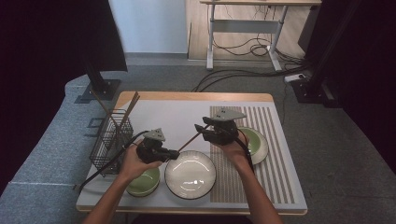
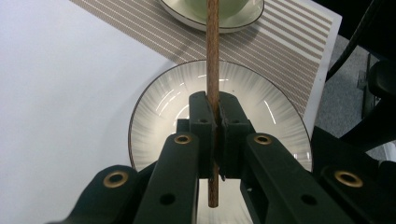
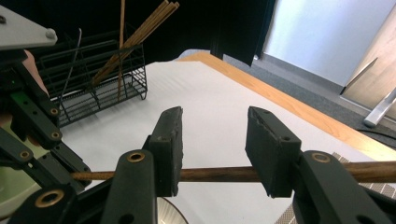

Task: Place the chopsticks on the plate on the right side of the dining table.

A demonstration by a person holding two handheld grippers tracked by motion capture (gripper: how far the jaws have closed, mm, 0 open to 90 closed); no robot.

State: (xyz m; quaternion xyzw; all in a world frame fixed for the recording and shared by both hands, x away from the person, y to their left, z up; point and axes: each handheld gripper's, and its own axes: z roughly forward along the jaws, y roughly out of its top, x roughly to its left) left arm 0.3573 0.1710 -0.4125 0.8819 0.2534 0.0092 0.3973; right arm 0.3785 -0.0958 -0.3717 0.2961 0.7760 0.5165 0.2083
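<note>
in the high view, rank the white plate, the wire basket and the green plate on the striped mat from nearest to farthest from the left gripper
1. Large white ribbed plate, just right of the left gripper.
2. Black wire basket, on the gripper's other side, at the table's left edge.
3. Pale green plate, far right on the brown striped mat, past the right gripper.

High view: fixed above the person's side, facing forward and down over the whole table [image 1: 187, 109], taken from well back. Left gripper view: rides on the left gripper [image 2: 213, 114], looking steeply down and very close onto the ribbed plate [image 2: 159, 107] and striped mat [image 2: 289, 46]. Right gripper view: rides on the right gripper [image 3: 212, 147], looking low and nearly level across the table toward the wire basket [image 3: 93, 88]. All three views share the chopstick [image 2: 212, 56].
</note>
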